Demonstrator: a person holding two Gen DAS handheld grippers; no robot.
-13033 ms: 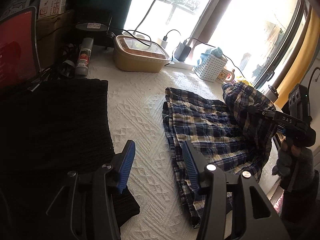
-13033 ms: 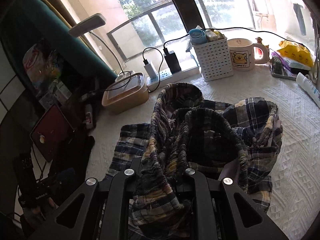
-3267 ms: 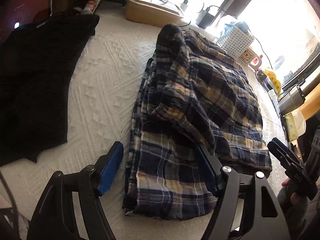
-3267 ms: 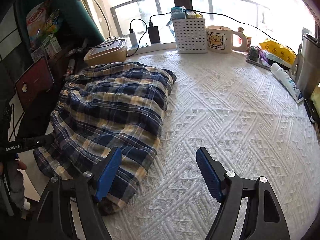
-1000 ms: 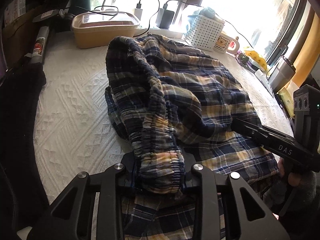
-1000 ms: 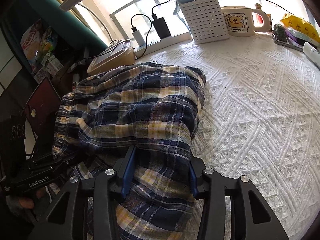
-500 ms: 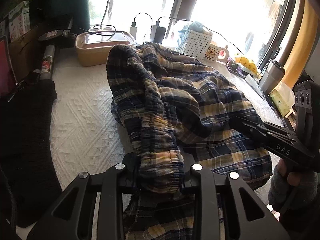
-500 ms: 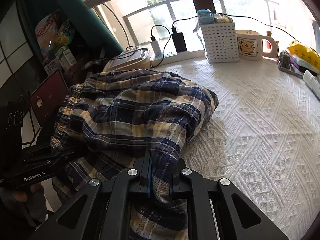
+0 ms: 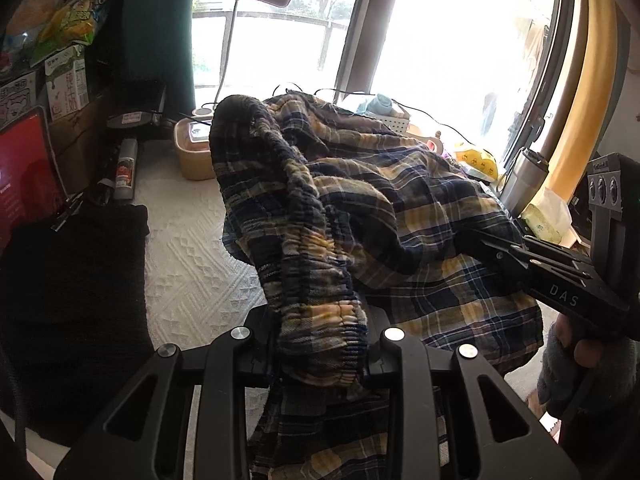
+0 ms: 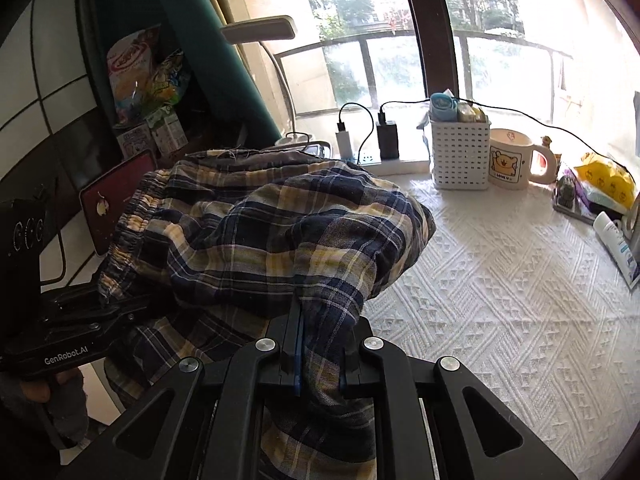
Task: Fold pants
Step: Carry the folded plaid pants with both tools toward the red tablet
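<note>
Because the navy-and-yellow plaid cotton pants point(image 9: 400, 216) are thin, limp and light, they will sag and bunch wherever they are unsupported, so I judge that the firm gathered waistband and the doubled outer edge are the surest places to hold. Nearest the cameras, the left gripper point(image 9: 320, 356) is clamped on the bunched elastic waistband, whose folds fill the gap between its fingers and spill over them. The right gripper point(image 10: 316, 360) has just been closing its fingers, and they now pinch a thin fold of the pants' opposite edge tightly. Between these two holds the pants rise in a slack mound, draped over both grippers, with the lower layers hanging toward the white textured bench cover point(image 10: 500, 280) below. Beyond the pants, near the window, stand a white perforated plastic basket point(image 10: 460, 156) and, just beside it, a cream mug with a bear print point(image 10: 512, 160), both well apart from the pants.
</note>
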